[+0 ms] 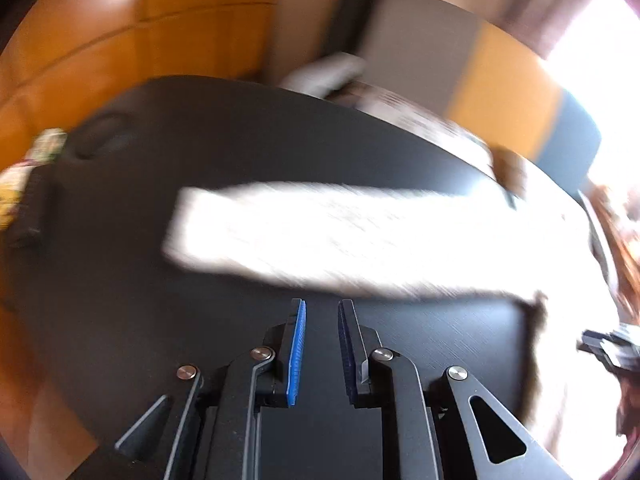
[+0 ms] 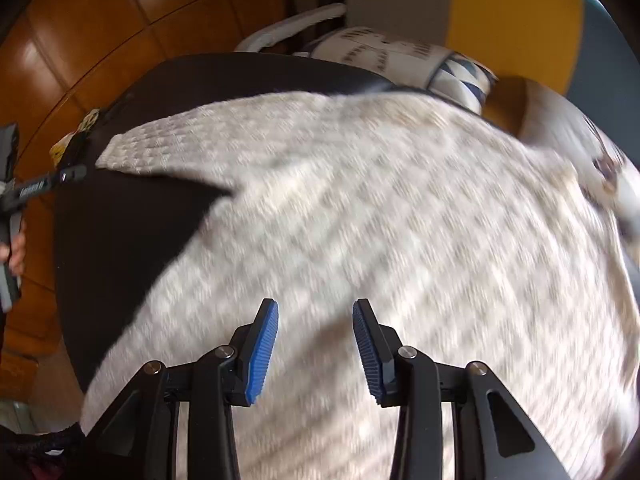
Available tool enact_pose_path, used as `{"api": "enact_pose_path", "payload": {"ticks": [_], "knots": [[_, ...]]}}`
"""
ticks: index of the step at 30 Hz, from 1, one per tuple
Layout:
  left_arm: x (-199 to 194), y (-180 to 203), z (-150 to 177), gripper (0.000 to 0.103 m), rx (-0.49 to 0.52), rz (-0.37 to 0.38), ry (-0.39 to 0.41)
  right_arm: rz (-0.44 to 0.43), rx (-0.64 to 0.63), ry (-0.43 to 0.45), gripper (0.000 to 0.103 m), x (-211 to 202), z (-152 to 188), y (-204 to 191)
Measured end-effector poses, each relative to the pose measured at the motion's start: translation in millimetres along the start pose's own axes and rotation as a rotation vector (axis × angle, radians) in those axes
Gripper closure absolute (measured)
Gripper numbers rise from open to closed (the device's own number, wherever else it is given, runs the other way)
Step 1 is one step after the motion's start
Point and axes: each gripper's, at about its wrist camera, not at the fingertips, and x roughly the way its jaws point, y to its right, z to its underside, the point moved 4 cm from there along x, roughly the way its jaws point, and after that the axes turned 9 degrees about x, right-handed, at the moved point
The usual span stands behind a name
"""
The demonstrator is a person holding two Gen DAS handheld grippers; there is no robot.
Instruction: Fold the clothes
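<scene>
A cream knitted sweater (image 2: 360, 220) lies spread over a black round table (image 2: 120, 240). One sleeve (image 2: 160, 144) reaches out to the far left. In the left wrist view that sleeve (image 1: 320, 236) shows as a bright, blurred white band across the table (image 1: 160, 340). My left gripper (image 1: 321, 308) hovers over bare table just short of the sleeve, open, nothing between its blue pads. My right gripper (image 2: 315, 308) is above the sweater's body, open and empty. The left gripper (image 2: 24, 192) also shows at the left edge of the right wrist view, held by a hand (image 2: 16, 252).
A patterned cushion (image 2: 400, 56) and a white chair back (image 2: 288, 28) stand beyond the table's far edge. A colourful packet (image 1: 24, 176) lies at the table's left rim. The floor is orange-brown tile (image 2: 100, 32). Both views are motion-blurred.
</scene>
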Motion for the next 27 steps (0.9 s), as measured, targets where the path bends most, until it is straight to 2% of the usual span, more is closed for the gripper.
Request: {"api": "enact_pose_path", "payload": {"ticks": [4,6,9,10,12,15,17,18,19,21,23,27], "knots": [[-6,96,36,0.086,0.122,0.228,0.006,-0.014,0.123,-0.013,0.064,-12,42,29],[-9,141,50,0.086,0.202,0.308,0.003,-0.030,0.168,0.006,0.064,-21,63,43],[8,187,76,0.086,0.281,0.383,-0.105,-0.062,0.233,0.063,0.068,-32,87,61],[12,197,83,0.086,0.304,0.380,-0.112,-0.072,0.253,0.086,0.070,-35,94,66],[12,203,85,0.086,0.348,0.326,-0.070,-0.068,0.248,0.125,0.078,-38,100,72],[14,200,78,0.086,0.318,0.299,-0.091,-0.079,0.278,0.139,0.078,-41,98,74],[8,197,79,0.086,0.288,0.282,-0.082,-0.081,0.319,0.138,0.072,-51,98,71],[-1,197,83,0.085,0.289,0.277,-0.057,-0.092,0.326,0.154,0.065,-61,100,70],[-12,199,88,0.085,0.298,0.275,-0.032,-0.108,0.324,0.174,0.063,-72,105,69],[-32,203,96,0.084,0.324,0.294,0.001,-0.151,0.356,0.205,0.063,-95,120,75],[-34,218,99,0.079,0.360,0.313,0.013,-0.197,0.415,0.233,0.063,-118,145,91],[-31,240,112,0.077,0.431,0.315,-0.002,-0.182,0.578,0.267,0.062,-155,210,136]]}}
